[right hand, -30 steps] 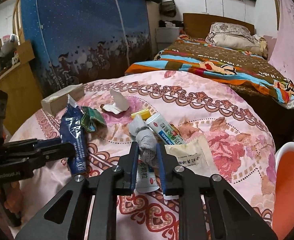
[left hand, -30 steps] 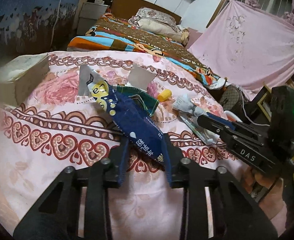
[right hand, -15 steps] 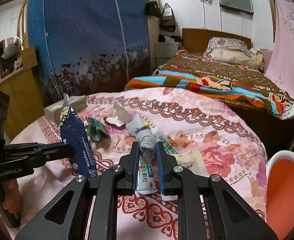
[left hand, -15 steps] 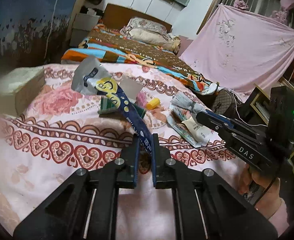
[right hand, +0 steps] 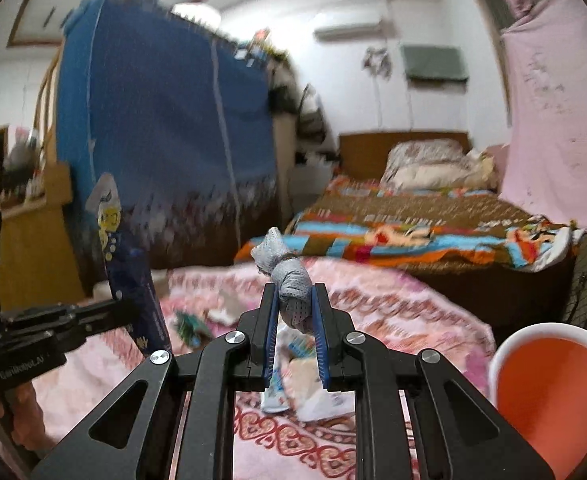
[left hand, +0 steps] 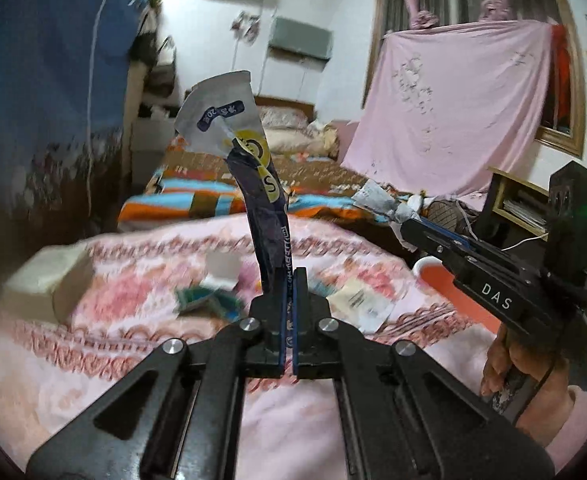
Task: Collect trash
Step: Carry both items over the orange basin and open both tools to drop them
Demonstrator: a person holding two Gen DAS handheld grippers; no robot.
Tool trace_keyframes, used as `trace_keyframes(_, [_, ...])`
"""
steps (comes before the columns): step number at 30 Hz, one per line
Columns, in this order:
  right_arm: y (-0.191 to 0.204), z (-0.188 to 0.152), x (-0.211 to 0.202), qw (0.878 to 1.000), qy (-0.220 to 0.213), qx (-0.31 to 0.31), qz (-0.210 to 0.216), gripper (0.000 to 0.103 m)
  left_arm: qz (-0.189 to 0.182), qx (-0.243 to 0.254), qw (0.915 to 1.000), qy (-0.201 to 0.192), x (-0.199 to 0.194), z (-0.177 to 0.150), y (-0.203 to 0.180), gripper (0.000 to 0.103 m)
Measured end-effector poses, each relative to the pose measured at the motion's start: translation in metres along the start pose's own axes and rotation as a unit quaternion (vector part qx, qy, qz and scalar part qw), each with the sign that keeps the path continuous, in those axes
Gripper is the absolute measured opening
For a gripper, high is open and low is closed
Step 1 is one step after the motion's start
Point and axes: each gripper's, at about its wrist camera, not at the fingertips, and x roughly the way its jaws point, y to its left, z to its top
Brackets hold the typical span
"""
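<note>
Our left gripper (left hand: 289, 284) is clamped tight on the bottom end of a blue snack wrapper (left hand: 259, 184), w/ jaws almost touching. The wrapper stands upright above the jaws, its torn silver top flopped over to the left, lifted clear of the table. From the right cam we see the same wrapper (right hand: 133, 256) off to the left, held by that gripper.

Our right gripper (right hand: 295, 316) is closed on a grey wad of tissue (right hand: 289, 284); the wad fills the gap between the blue pads, top end sticking up & twisted. From the left cam the wad (left hand: 381, 202) sits at the tip of the right gripper, also up in the air.

Under both is the pink floral tablecloth (left hand: 133, 332). Left on it: a green wrapper (left hand: 209, 300), a white paper packet (left hand: 363, 304), a cardboard box (left hand: 49, 284) at far left. Right cam shows a tube (right hand: 279, 388) flat on the cloth just below the jaws.

An orange bin w/ white rim (right hand: 549, 392) sits low right, beside the table. Background is blurry: a bed (right hand: 405, 220), a blue wardrobe (right hand: 165, 132).
</note>
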Motion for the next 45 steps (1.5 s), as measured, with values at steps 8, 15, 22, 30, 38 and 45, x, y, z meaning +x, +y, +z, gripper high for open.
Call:
trace_keyframes(8, [-0.027, 0.011, -0.038, 0.991, -0.098, 0.019, -0.085, 0.014, -0.041, 0.065, 0.9955, -0.054, 0.001, 0.029, -0.049, 0.0])
trace_keyframes(15, [-0.06, 0.021, -0.07, 0.974, -0.159, 0.038, -0.157, 0.015, -0.098, 0.12, 0.9847, -0.081, 0.01, 0.046, -0.098, 0.0])
trace_keyframes(22, [-0.113, 0.022, -0.091, 0.953, -0.172, 0.108, -0.225, 0.015, -0.155, 0.134, 0.9763, -0.07, 0.03, 0.058, -0.135, 0.0])
trace_keyframes(30, [-0.155, 0.013, -0.104, 0.934, -0.149, 0.172, -0.274, 0.015, -0.205, 0.12, 0.9713, -0.01, 0.067, 0.062, -0.162, 0.0])
trace_keyframes(38, [-0.165, -0.001, -0.107, 0.923, -0.114, 0.208, -0.303, 0.016, -0.231, 0.111, 0.9645, 0.064, 0.1, 0.053, -0.19, 0.0])
trace_keyframes(45, [-0.174, -0.008, -0.109, 0.916, -0.093, 0.237, -0.311, 0.018, -0.241, 0.096, 0.9602, 0.105, 0.119, 0.054, -0.201, 0.0])
